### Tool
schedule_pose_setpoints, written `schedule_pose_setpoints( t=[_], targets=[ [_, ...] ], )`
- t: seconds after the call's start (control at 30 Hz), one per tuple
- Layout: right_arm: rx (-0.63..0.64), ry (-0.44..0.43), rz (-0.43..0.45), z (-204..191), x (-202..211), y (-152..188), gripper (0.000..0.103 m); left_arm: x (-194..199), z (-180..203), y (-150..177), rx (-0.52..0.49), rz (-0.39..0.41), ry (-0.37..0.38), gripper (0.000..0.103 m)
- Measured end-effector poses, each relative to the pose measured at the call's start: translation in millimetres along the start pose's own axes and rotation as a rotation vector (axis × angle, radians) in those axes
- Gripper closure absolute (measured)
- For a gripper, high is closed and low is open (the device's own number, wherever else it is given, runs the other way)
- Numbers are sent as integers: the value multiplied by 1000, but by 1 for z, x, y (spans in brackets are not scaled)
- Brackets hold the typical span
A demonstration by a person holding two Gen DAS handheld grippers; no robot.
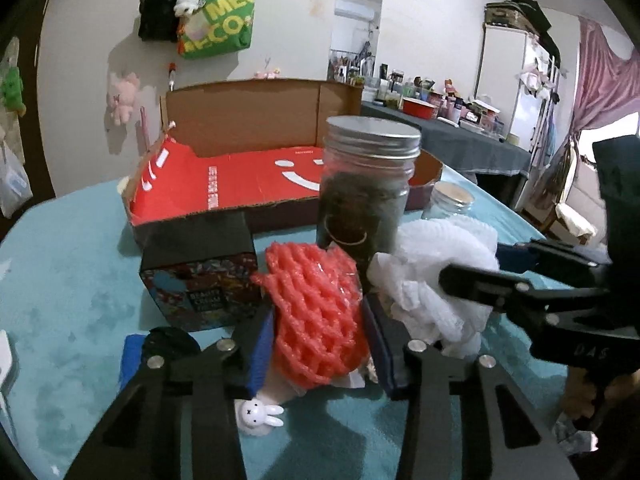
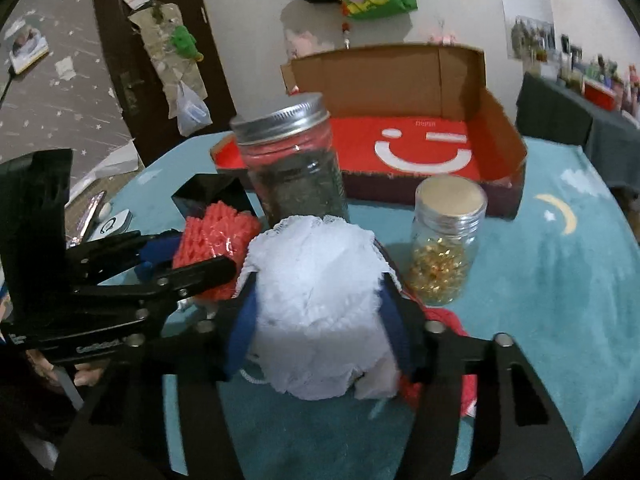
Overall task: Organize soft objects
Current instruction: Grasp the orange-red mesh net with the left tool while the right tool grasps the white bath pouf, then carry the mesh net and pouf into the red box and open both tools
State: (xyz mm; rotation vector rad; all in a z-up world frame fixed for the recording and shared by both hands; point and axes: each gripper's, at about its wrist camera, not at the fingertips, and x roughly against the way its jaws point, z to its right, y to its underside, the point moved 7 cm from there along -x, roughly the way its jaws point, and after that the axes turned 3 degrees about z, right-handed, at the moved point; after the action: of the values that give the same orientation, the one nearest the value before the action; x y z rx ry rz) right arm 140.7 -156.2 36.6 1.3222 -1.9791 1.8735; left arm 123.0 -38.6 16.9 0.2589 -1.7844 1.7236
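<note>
The left tool (image 1: 318, 330) is clenched on the red net (image 1: 316, 312). The right tool (image 2: 320, 312) is clenched on the white pouf (image 2: 320, 304) at its 3 o'clock. Both sit on the table (image 1: 60, 300), with the tall jar (image 1: 366, 184) at 12 o'clock and the box (image 1: 240, 184) beyond.

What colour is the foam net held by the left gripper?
Coral red foam net; the left wrist view shows it best.

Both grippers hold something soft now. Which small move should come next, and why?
Probably lift the left gripper with its red foam net over the tall jar toward the open cardboard box; the box floor shows bare, and the jar stands between.
</note>
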Motion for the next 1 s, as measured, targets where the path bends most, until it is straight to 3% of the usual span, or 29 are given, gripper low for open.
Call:
schedule_pose_setpoints(
  t=[0.3,0.67,1.0],
  targets=[
    [24,69,82,-9,24,0,80,16,2,-9,-17,26,-11,61],
    [36,95,188,-15,68,-18,83,42,-8,-40,-4,80,-12,61],
    [108,121,309,-19,109,-71,84,51,-29,-96,-44,136,-25,61]
  ],
)
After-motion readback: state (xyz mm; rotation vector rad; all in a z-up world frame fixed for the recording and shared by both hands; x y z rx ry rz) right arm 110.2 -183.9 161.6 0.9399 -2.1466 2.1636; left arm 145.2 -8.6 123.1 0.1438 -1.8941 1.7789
